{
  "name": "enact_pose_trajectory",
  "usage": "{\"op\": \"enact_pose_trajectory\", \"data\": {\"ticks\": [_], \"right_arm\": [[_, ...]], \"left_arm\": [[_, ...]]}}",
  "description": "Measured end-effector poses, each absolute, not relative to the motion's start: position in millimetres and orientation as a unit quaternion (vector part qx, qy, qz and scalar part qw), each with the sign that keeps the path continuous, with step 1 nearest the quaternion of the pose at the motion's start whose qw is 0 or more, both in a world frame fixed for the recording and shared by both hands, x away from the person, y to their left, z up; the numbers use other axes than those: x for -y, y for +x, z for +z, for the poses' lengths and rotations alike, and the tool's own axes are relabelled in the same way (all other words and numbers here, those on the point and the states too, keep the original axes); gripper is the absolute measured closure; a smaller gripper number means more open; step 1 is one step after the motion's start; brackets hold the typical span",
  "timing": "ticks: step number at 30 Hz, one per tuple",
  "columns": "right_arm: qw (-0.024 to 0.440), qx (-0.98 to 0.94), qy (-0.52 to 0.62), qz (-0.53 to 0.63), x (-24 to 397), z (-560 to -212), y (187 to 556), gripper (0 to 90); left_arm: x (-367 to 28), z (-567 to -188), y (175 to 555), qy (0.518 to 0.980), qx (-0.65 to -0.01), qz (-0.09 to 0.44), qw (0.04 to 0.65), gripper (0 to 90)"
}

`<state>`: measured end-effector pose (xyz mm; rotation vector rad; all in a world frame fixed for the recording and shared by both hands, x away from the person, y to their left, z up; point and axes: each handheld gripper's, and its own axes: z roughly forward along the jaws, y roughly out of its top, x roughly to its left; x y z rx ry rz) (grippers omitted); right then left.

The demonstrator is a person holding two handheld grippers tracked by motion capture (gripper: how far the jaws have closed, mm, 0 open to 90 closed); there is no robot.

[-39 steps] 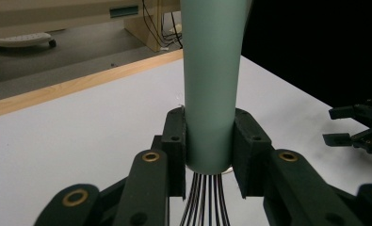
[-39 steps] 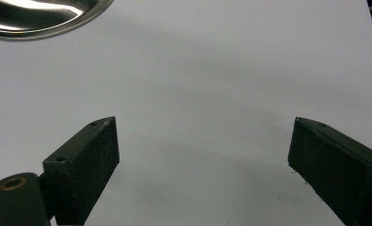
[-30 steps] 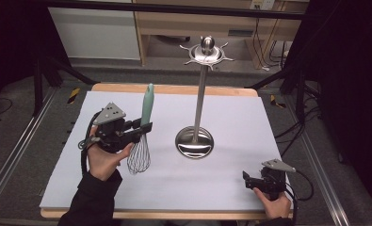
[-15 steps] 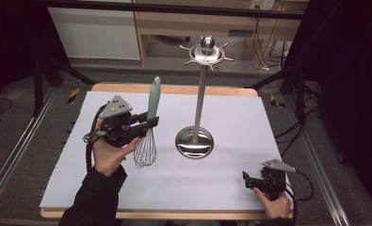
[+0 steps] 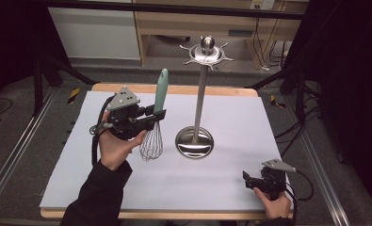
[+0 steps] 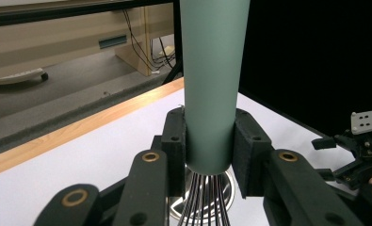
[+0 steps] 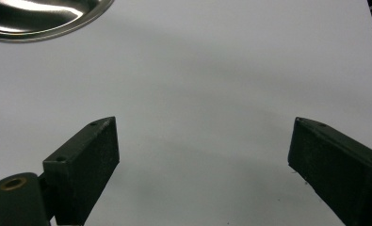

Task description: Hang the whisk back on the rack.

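**Whisk upright, rack hooks up and to its right**

The left gripper [image 5: 151, 117] pinches the whisk [image 5: 156, 117] at its green handle, axis near vertical, wires down over the table [image 5: 70, 155]. The hook stand [image 5: 200, 101] rises just beside it. The right gripper [image 5: 253, 179], jaws spread, rests well apart.

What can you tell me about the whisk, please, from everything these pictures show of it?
The whisk has a smooth, pale green handle that widens toward its rounded top, and a cage of thin metal wires below. It stands roughly upright, handle up, wires down over the white table cover; whether the wires touch it is unclear. The left gripper is shut on the handle's lower end, its pads pressing both sides just above the wires. The metal stand is close beside it, apart.
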<state>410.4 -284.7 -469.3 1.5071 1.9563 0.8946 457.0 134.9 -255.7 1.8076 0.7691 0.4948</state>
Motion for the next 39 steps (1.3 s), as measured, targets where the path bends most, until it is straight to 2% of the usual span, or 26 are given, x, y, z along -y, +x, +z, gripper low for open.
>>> {"op": "enact_pose_trajectory", "data": {"ticks": [39], "right_arm": [[0.255, -0.720, 0.553, 0.333, 285.4, -469.2, 410.7, 9.7]], "left_arm": [[-101.5, -238.1, 483.2, 0.776, -0.324, 0.201, 0.502, 69.0]]}}
